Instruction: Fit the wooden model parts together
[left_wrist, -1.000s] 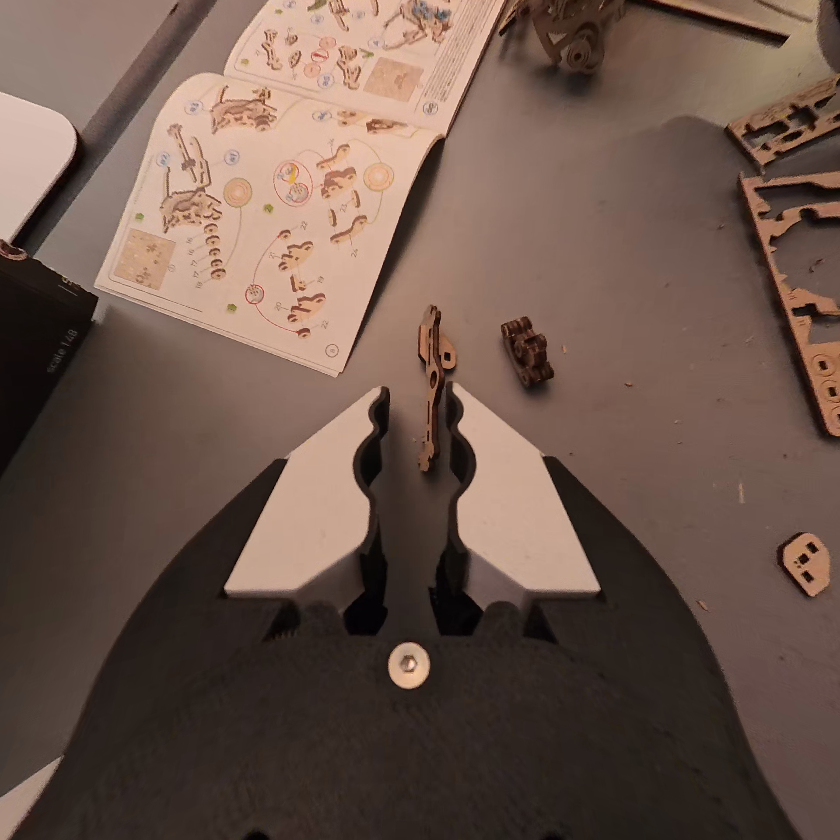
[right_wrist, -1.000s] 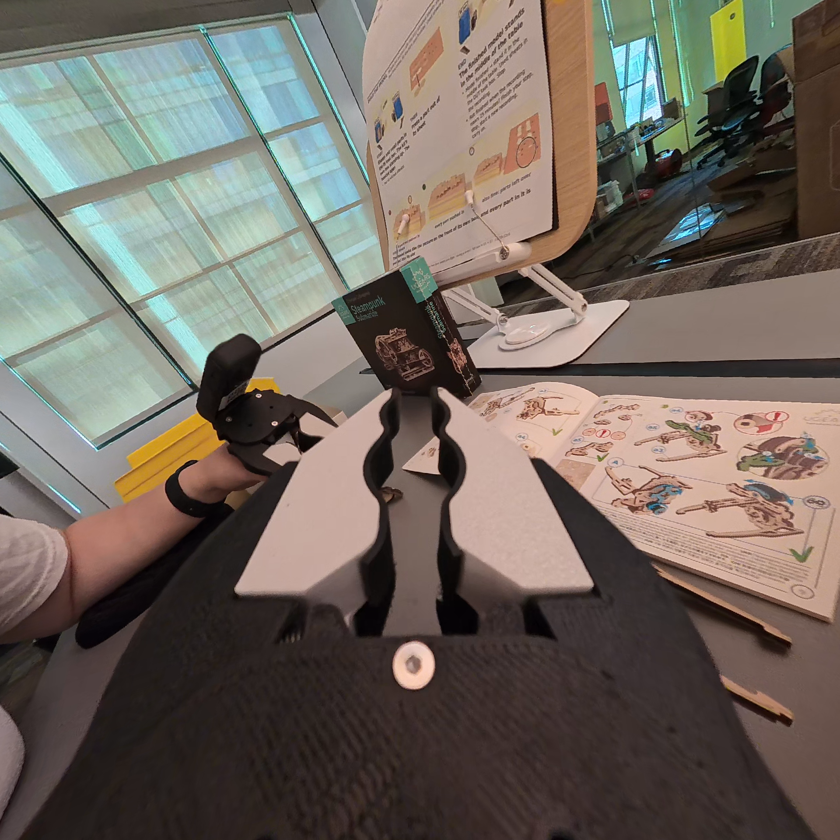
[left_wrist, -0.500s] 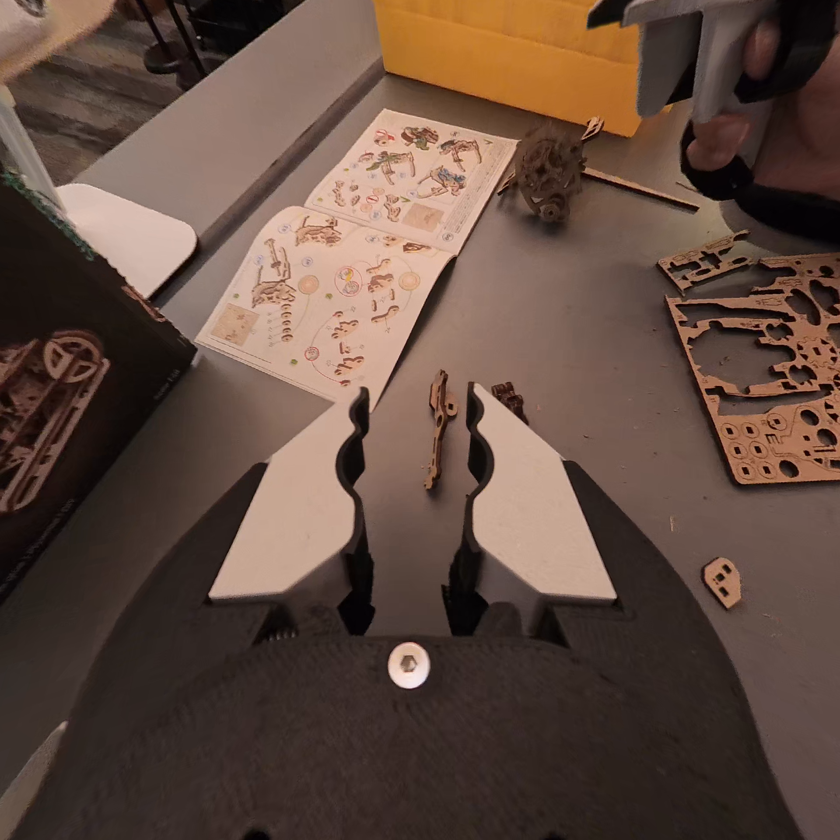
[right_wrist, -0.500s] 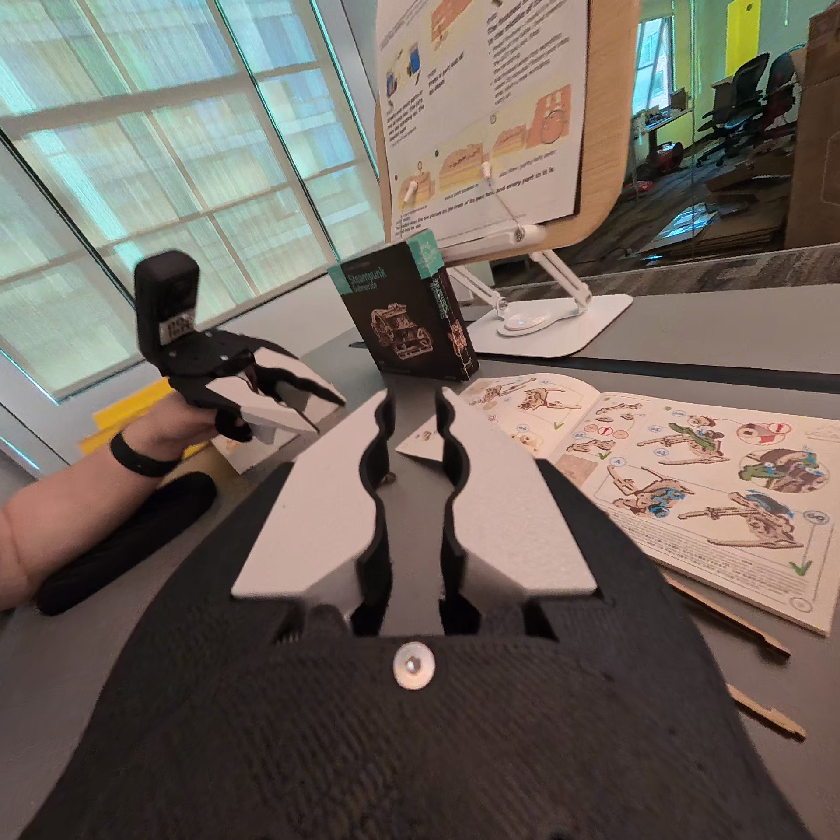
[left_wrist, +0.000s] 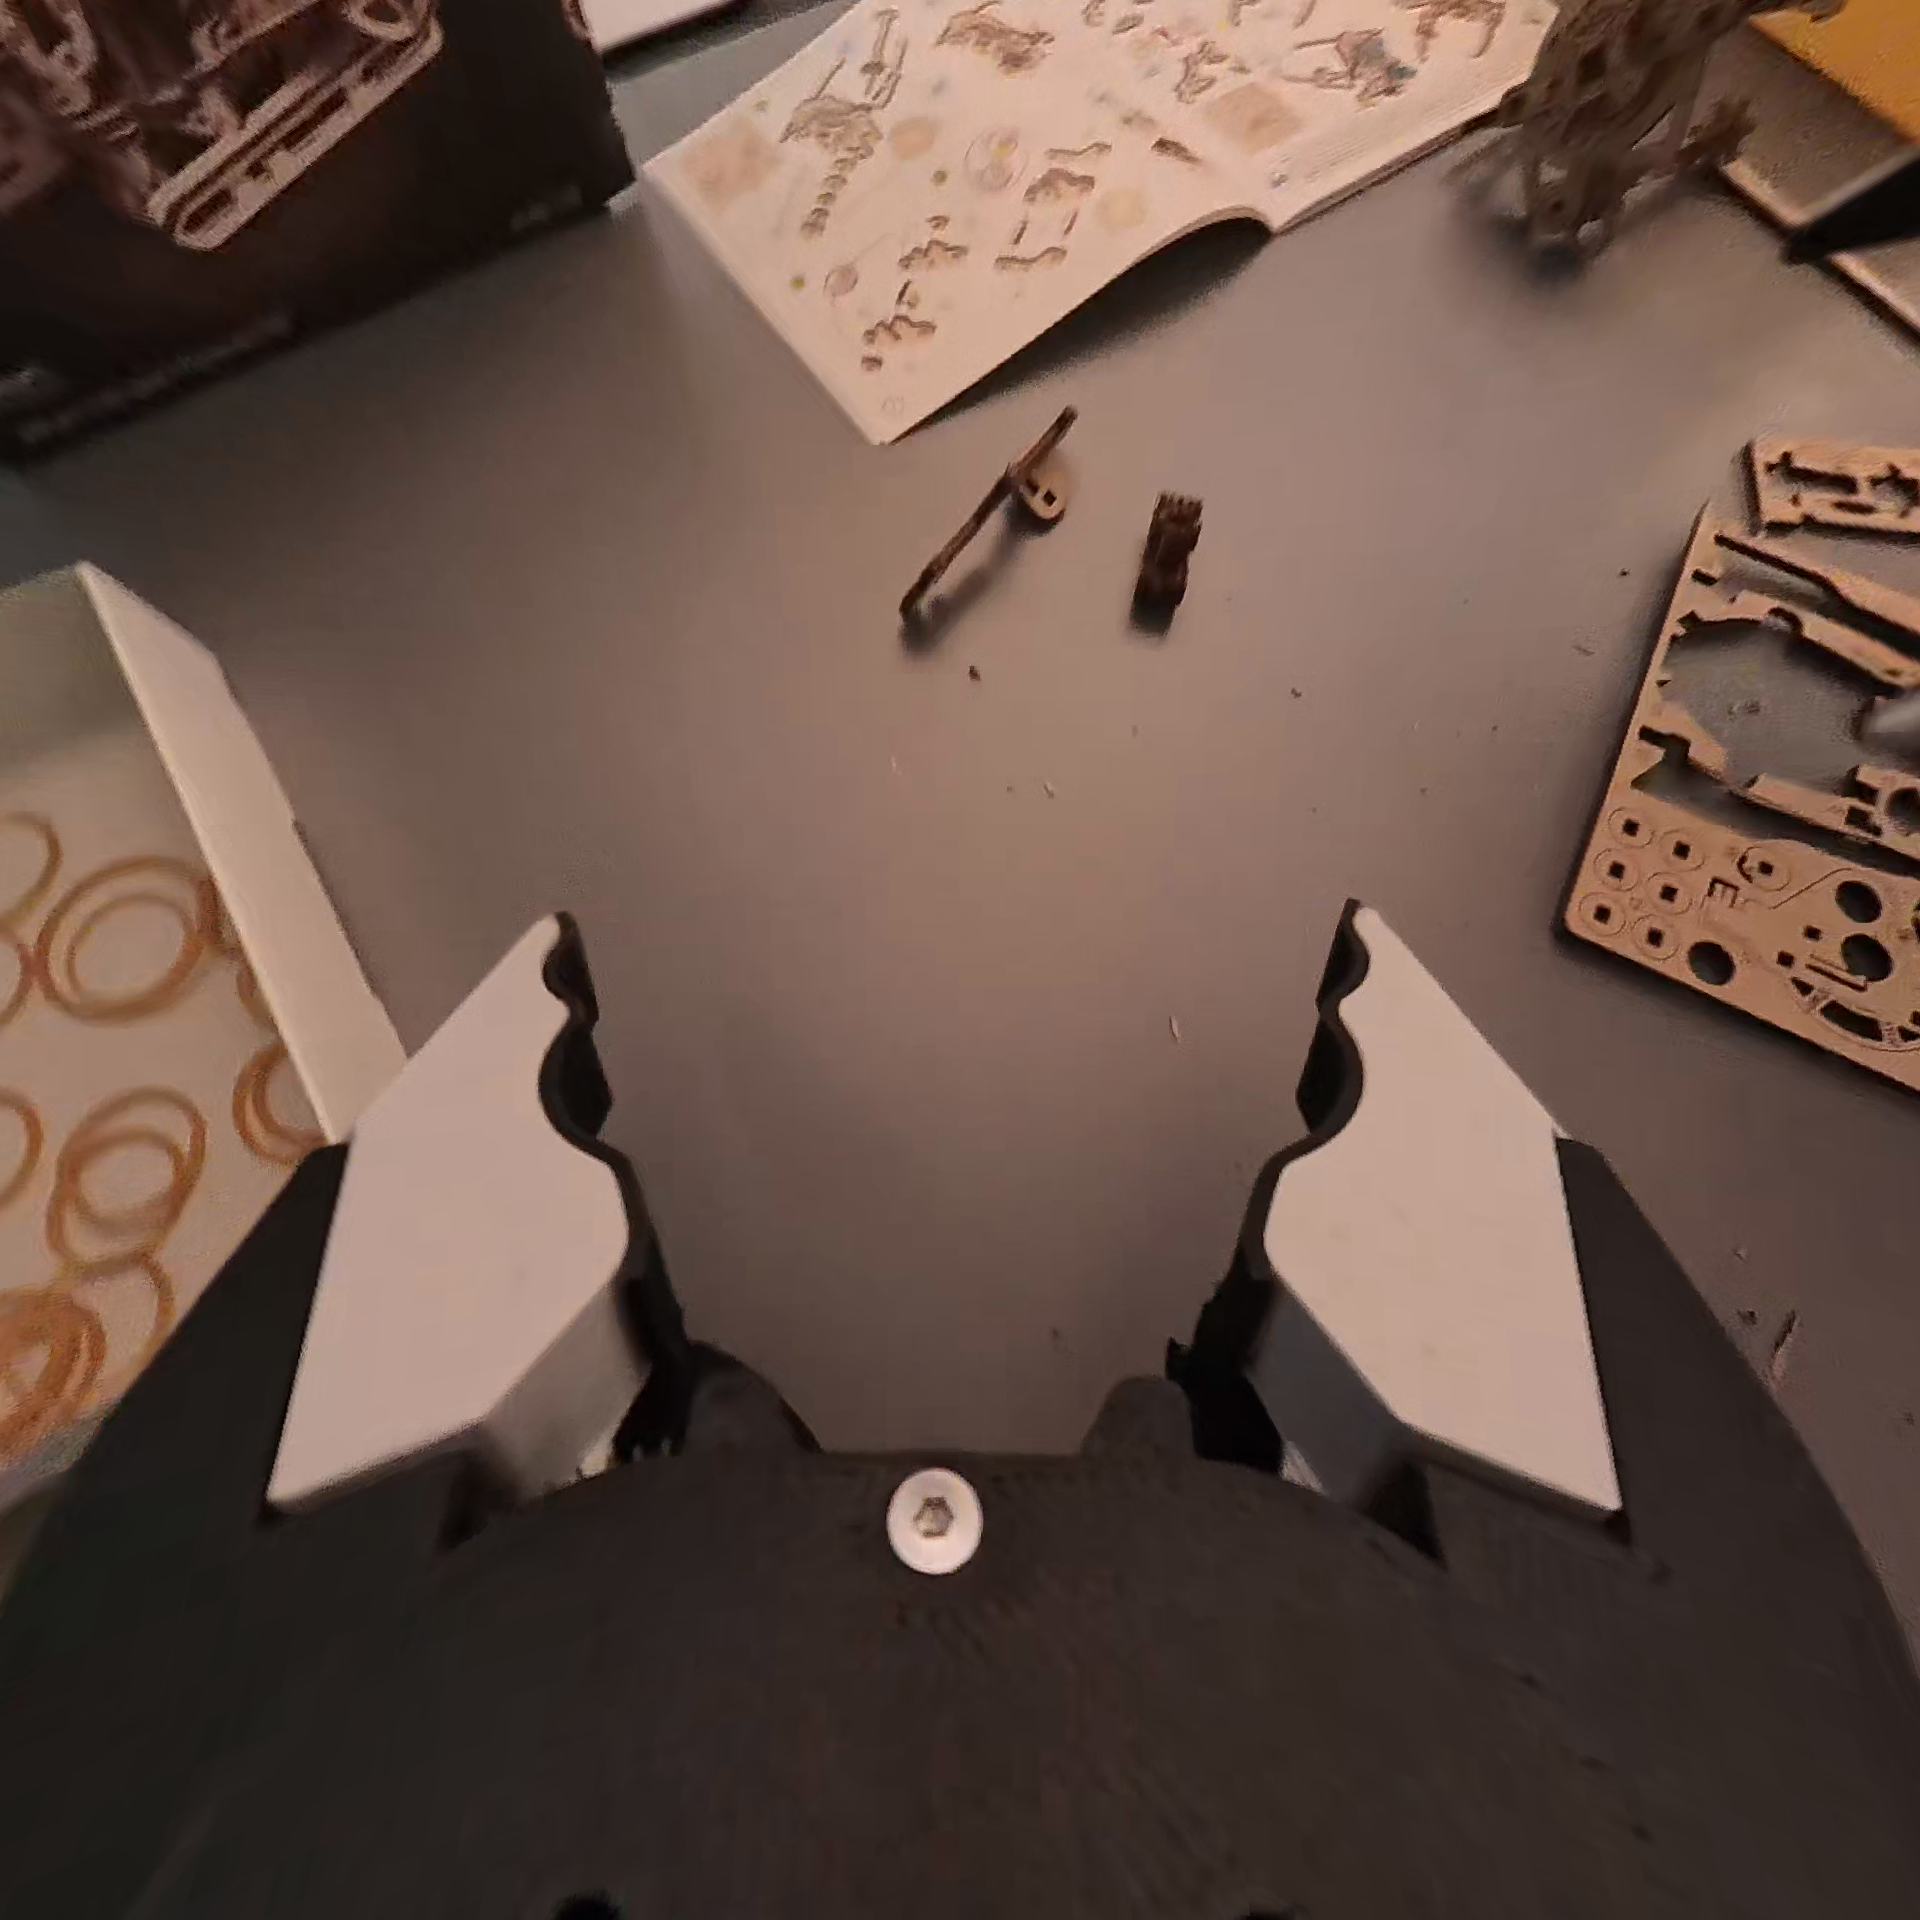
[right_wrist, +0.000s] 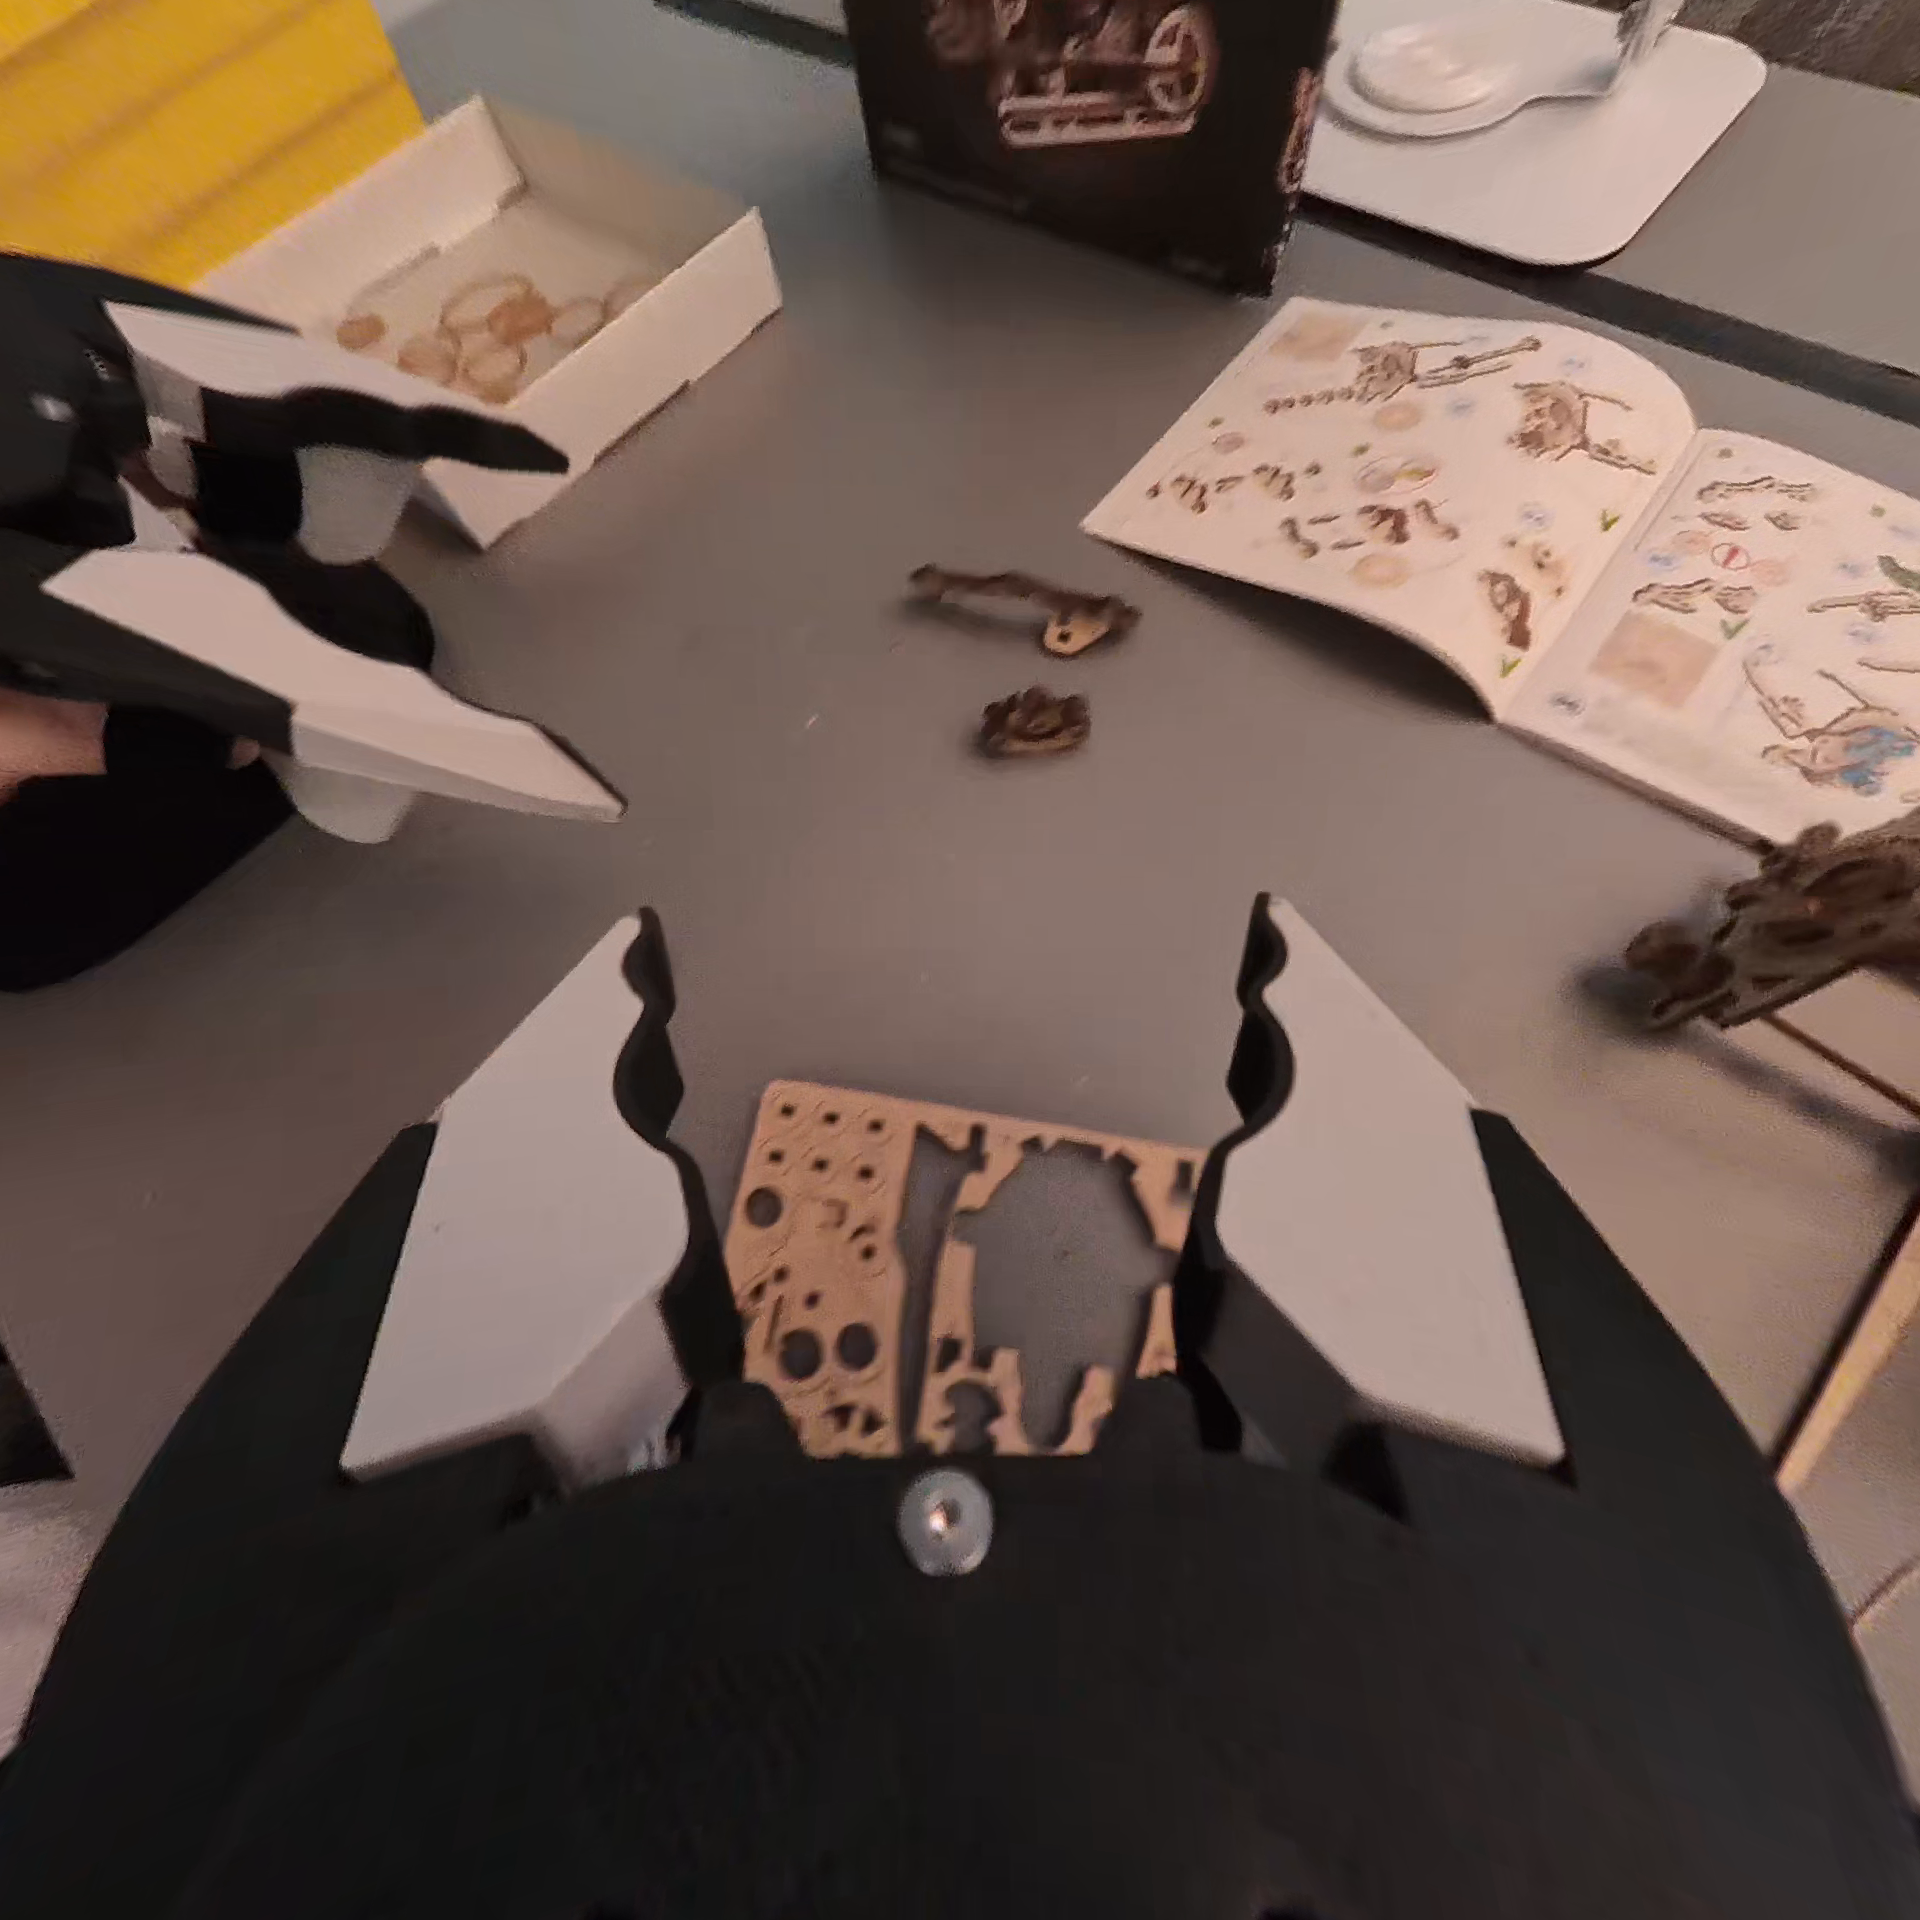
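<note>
Left gripper: the left gripper (left_wrist: 956, 935) was spread wide and held nothing; a second before, its jaws stood narrow around the long wooden strip.
Right gripper: the right gripper (right_wrist: 951, 914) was likewise splayed and empty, tipped down toward the table where before it faced the windows.
Long wooden strip: the long wooden strip (left_wrist: 992, 514), with a small tab at its far end, lay on the table well ahead of the left fingertips.
Small dark block: the small dark block (left_wrist: 1169, 561) lay just to the right of the strip, not touching it.
Meaning for the task: the strip was let go unjoined, so the fit looked still to be made.
Surface: a grey table (left_wrist: 727, 727) with wood crumbs.
Around: an open instruction booklet (left_wrist: 1039, 177) ahead; a punched-out part sheet (right_wrist: 966, 1247) under the right gripper; a white box of rubber bands (left_wrist: 135, 997) at the left gripper's left; a dark kit box (right_wrist: 1091, 125) far ahead.
</note>
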